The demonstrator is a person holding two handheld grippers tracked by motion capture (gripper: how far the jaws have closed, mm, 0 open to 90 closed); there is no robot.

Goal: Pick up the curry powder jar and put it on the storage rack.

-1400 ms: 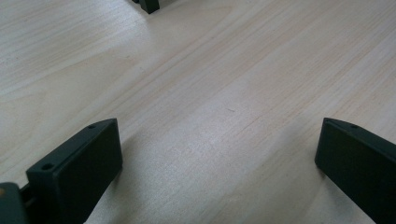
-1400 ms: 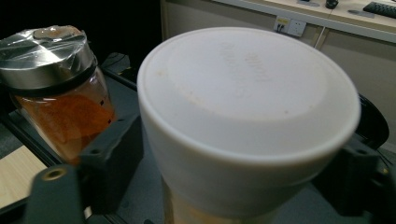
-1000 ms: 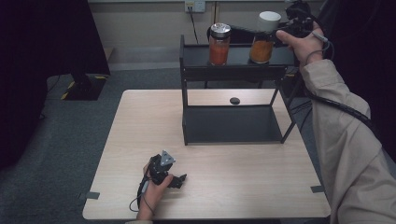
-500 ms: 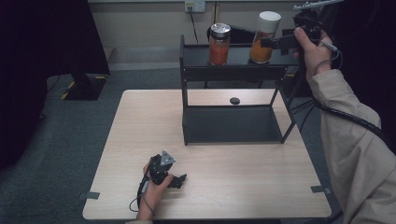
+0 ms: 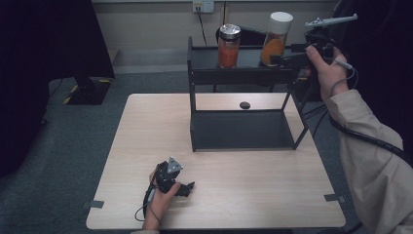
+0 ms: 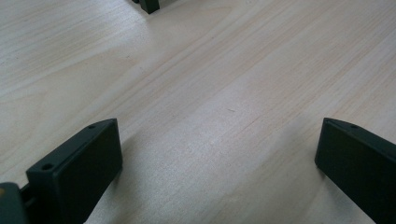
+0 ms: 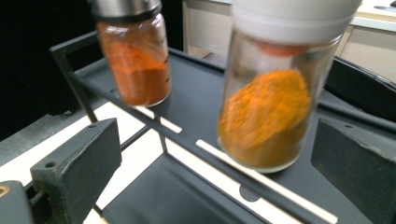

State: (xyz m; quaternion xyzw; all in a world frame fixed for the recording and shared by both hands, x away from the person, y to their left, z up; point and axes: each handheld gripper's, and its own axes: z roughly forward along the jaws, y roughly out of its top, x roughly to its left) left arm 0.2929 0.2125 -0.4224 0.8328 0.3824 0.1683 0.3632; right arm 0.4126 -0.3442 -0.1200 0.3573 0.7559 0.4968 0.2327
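A black two-level rack (image 5: 243, 73) stands at the back of the wooden table (image 5: 146, 146). Two jars sit on its top shelf: a silver-lidded jar of red-orange powder (image 5: 229, 46) (image 7: 135, 60) and a white-lidded jar of orange powder (image 5: 276, 41) (image 7: 268, 112). My right gripper (image 5: 281, 59) (image 7: 217, 140) is held level at the shelf's right end, open. The white-lidded jar stands just ahead of the gap between its jaws, with neither jaw touching it. My left gripper (image 5: 189, 187) (image 6: 219, 140) rests open on the table near the front edge, holding nothing.
A small black disc (image 5: 245, 105) (image 7: 250, 192) lies on the table behind the rack. The rack's lower shelf (image 5: 241, 129) is bare. Dark furniture stands at the far left, and a wall with a power outlet (image 5: 203, 6) runs behind.
My right gripper has come down and leftward from above the shelf to the level of the white-lidded jar. The left gripper has not moved.
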